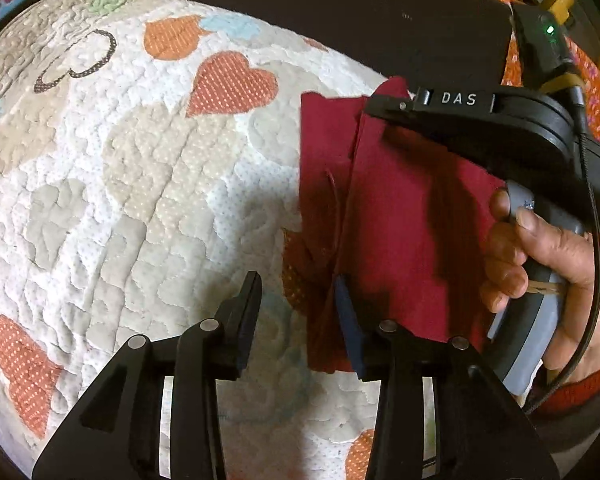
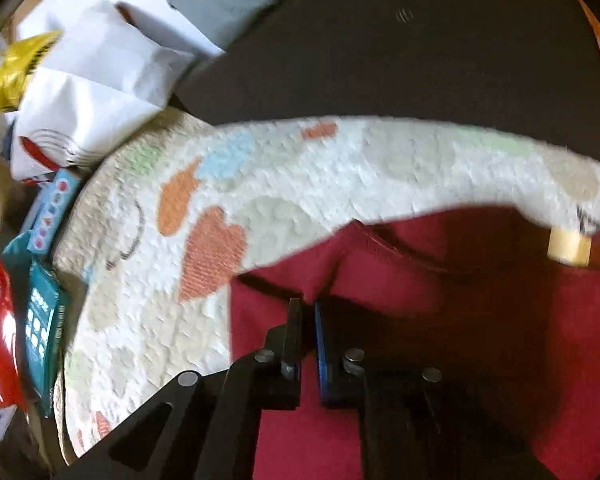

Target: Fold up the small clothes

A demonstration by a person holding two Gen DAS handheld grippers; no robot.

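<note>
Garment: dark red garment (image 1: 404,240) is lying partly folded on the heart-patterned quilt (image 1: 140,160).
Left gripper (image 1: 296,312): jaws spread, hovering at its edge.
Right gripper (image 2: 308,320): jaws pinching a raised fold.
Handling: soft, light, limp; likely best gripped at edges or corners.

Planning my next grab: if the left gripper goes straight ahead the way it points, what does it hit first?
Probably the bare quilt. The open left gripper points just left of the red cloth, whose edge lies by its right finger; depth is unclear.
</note>
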